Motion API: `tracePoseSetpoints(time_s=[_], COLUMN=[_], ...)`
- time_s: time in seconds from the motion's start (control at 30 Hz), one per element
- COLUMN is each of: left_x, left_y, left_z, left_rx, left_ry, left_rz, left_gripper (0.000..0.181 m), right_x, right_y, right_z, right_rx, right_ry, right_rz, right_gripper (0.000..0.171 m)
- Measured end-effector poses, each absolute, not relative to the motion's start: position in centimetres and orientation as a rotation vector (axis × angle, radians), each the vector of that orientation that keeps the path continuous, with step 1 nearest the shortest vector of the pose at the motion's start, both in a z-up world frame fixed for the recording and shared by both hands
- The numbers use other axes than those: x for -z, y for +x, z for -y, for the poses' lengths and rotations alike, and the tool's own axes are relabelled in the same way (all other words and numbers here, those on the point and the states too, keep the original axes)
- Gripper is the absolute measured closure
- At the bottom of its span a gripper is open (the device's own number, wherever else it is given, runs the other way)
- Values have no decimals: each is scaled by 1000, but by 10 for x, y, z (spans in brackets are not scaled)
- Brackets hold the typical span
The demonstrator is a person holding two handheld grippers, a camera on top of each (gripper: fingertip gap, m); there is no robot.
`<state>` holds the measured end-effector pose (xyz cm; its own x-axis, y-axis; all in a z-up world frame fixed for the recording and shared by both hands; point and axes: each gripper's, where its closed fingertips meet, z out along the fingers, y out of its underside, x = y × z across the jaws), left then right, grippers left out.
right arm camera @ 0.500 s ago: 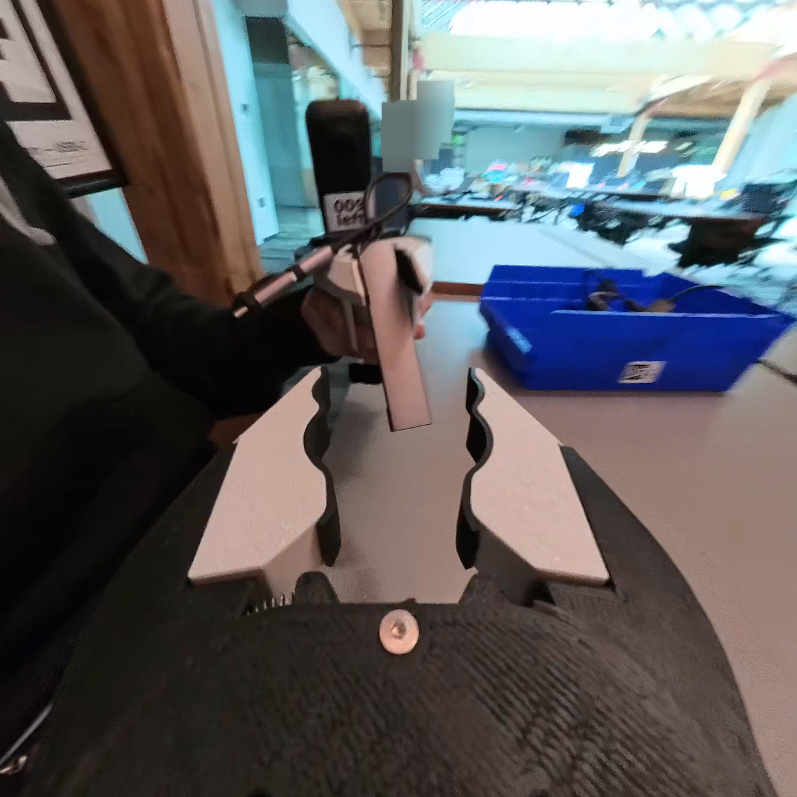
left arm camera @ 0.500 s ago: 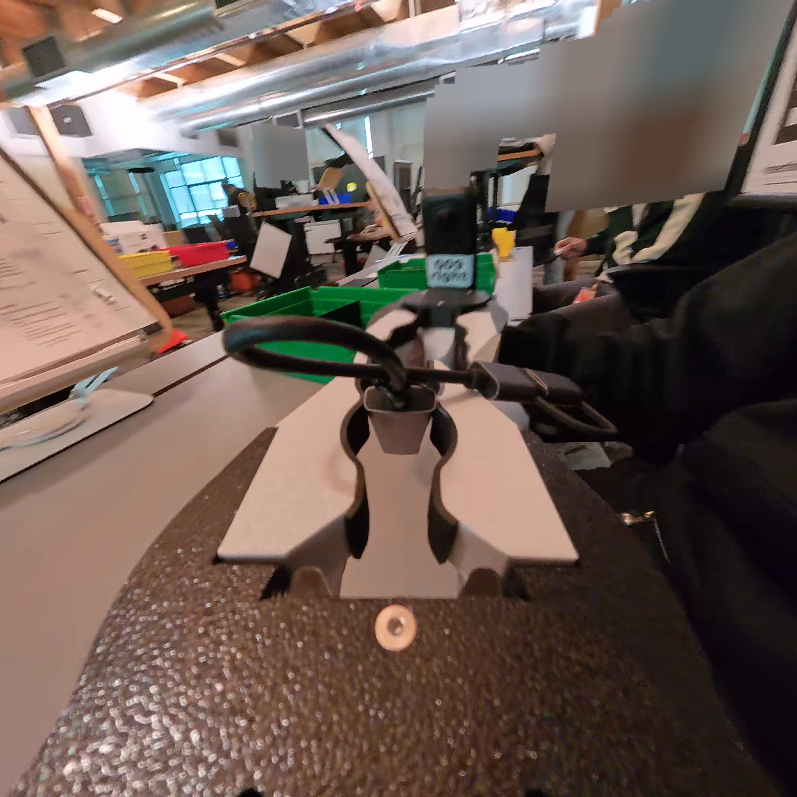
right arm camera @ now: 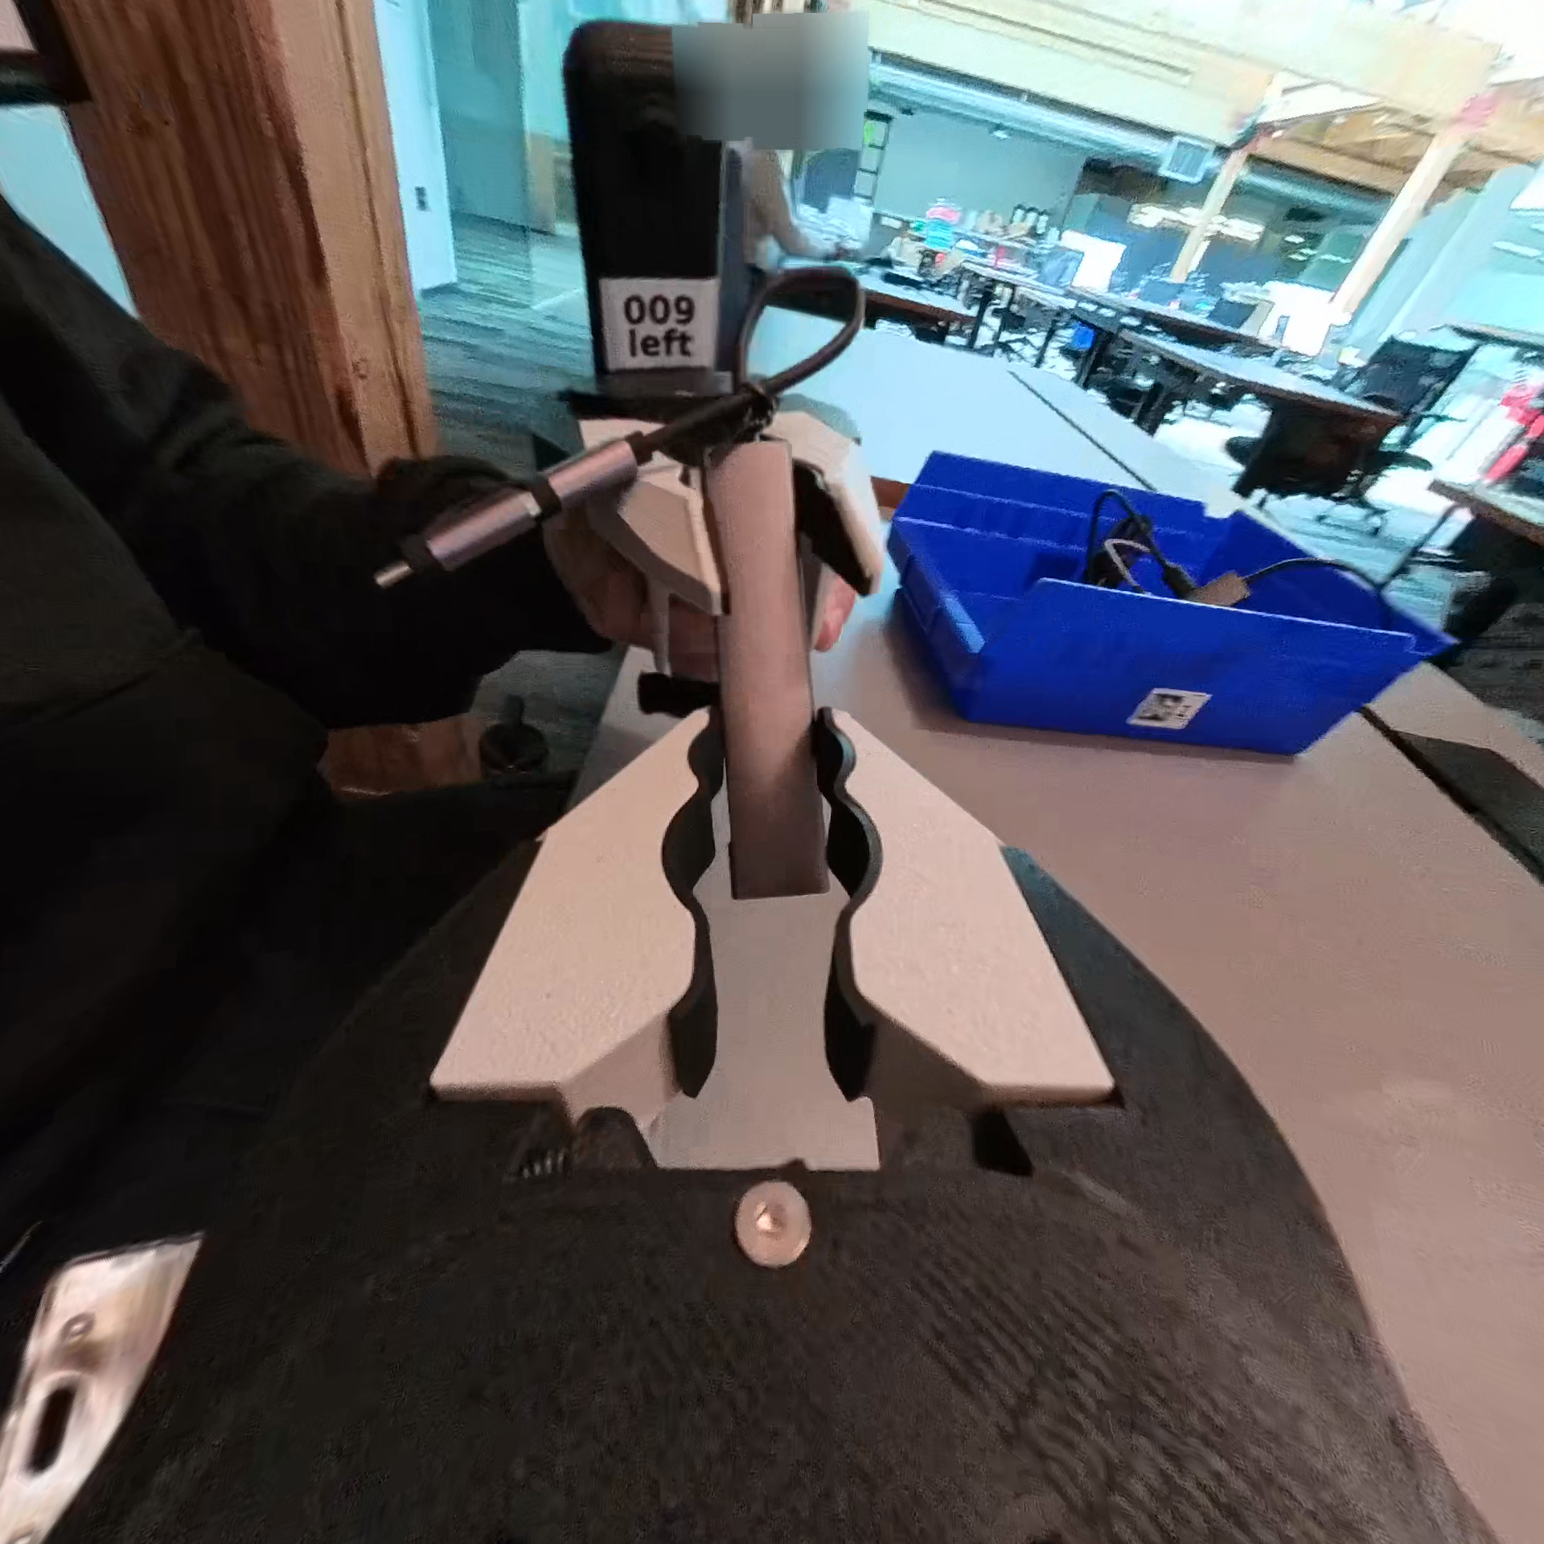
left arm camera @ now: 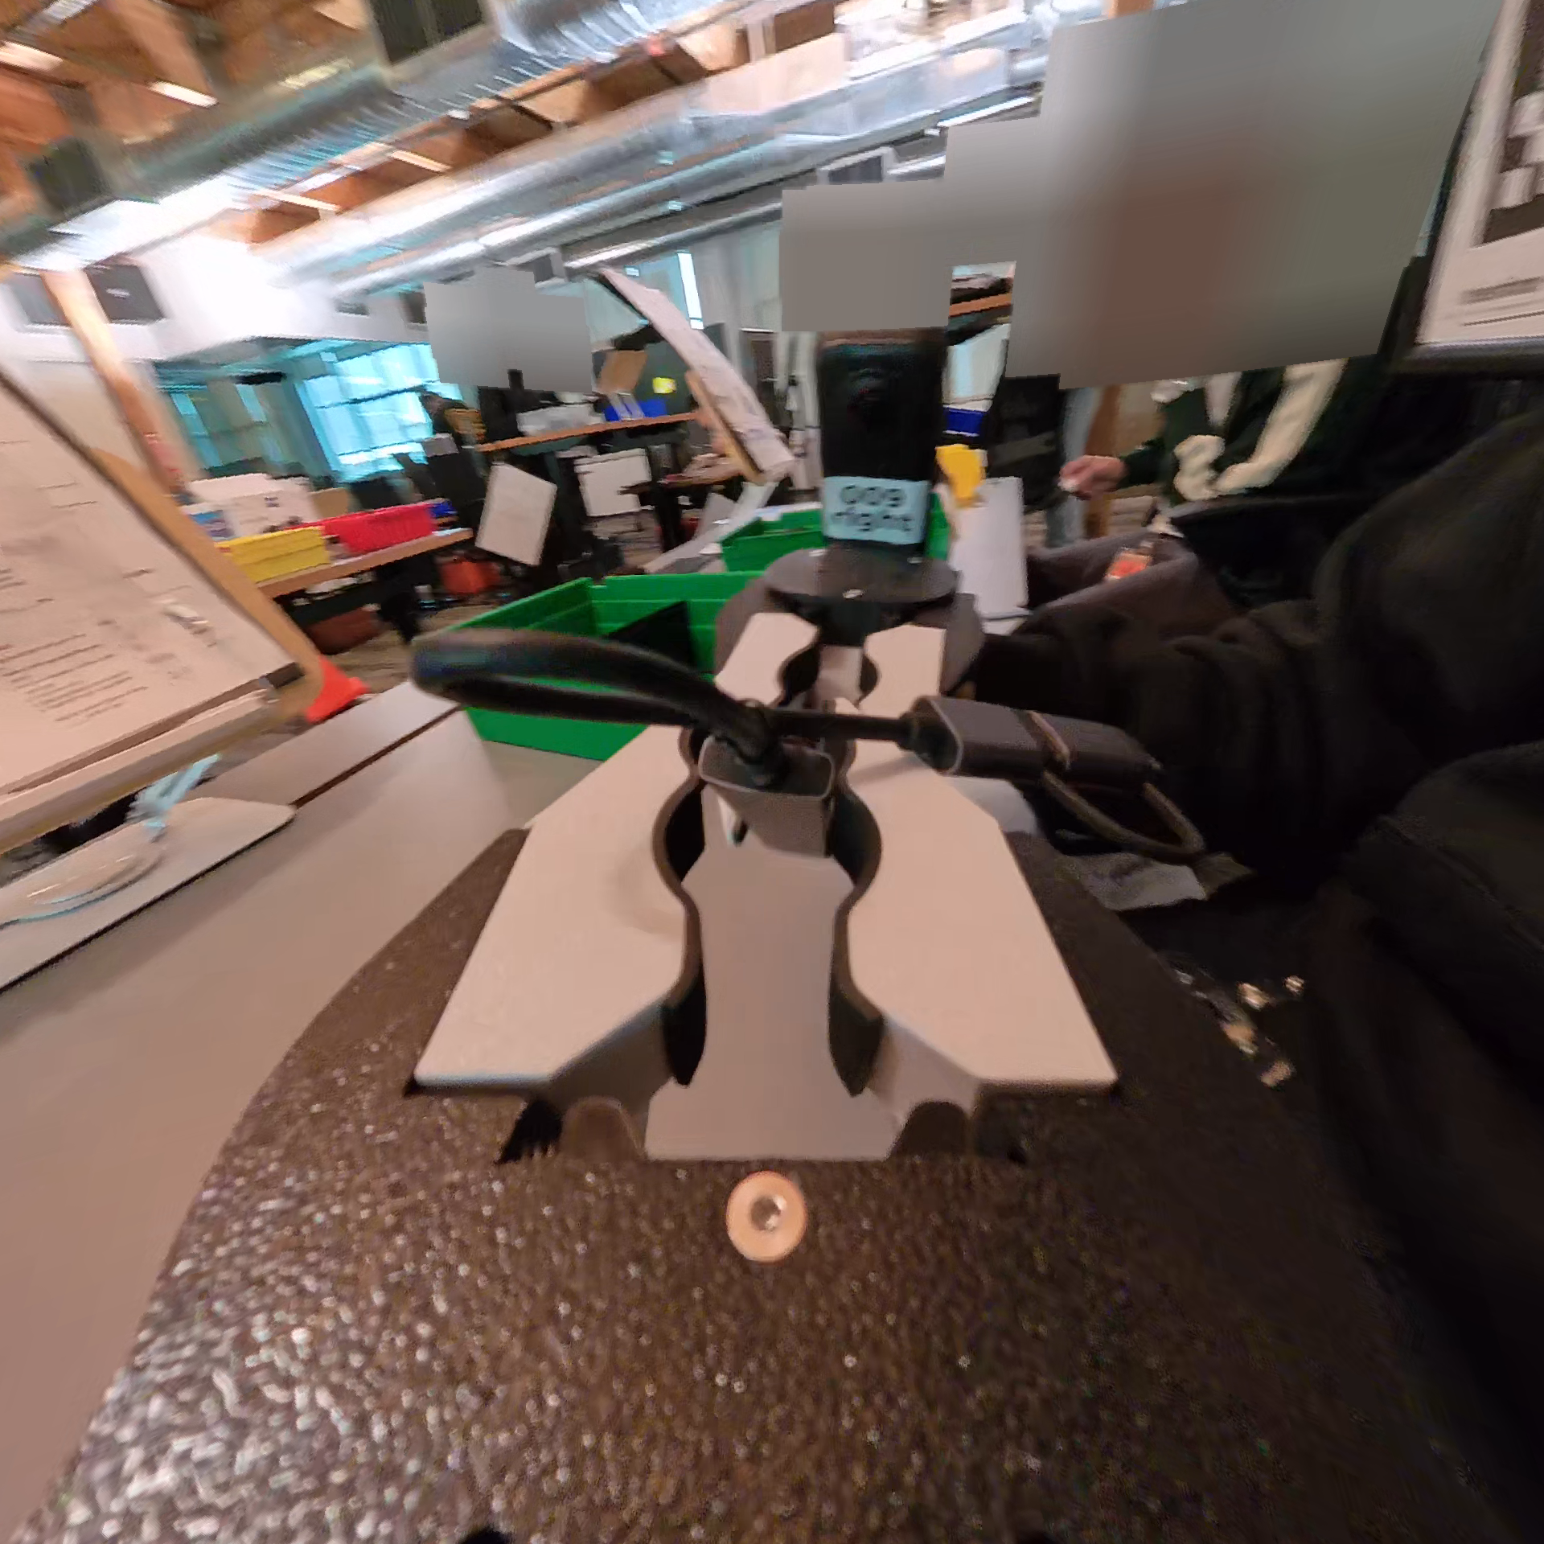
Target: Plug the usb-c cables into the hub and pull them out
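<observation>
We see the grey hub (right arm camera: 764, 668) held above the counter (right arm camera: 1170, 877), pinched at both ends: left hand-held gripper (left arm camera: 764, 777) narrow on the cable end, right hand-held gripper (right arm camera: 769, 802) narrow on the other. Behind, a blue bin (right arm camera: 1128, 660) holds loose cables (right arm camera: 1170, 560); green bins (left arm camera: 585, 660) stand opposite.

Black sleeves (right arm camera: 209, 535); each claw (right arm camera: 773, 802) has grey scalloped fingers (right arm camera: 585, 944) on a black pebbled body.

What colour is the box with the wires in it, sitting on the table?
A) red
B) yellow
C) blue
C: in the right wrist view the bin on the table is blue, and dark cables lie inside it.
</observation>
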<state>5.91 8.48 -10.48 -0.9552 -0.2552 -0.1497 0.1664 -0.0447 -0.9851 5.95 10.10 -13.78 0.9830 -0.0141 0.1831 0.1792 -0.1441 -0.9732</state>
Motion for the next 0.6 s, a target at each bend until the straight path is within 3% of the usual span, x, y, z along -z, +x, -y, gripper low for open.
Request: tracePoseSetpoints(time_s=[0.1, 0.23, 0.43, 0.6], left_x=[110, 146, 167, 168], left_y=[78, 94, 106, 116], left_z=[-91, -95, -97, -98], left_rx=[1977, 1697, 1521, 1521], left_ry=[-220, -290, -302, -338], left_rz=[-1918, -2122, -2214, -2211], left_gripper=[124, 103, 100, 105], right_x=[119, 81, 47, 68], right_y=[96, 149, 253, 325], right_z=[-69, 14, 200, 271], right_rx=[366, 721, 1541, 1583], right_ry=[-1672, -1611, -1936, -2267], right_rz=[-19, -233, -459, -429], right_gripper=[151, 150, 150, 150])
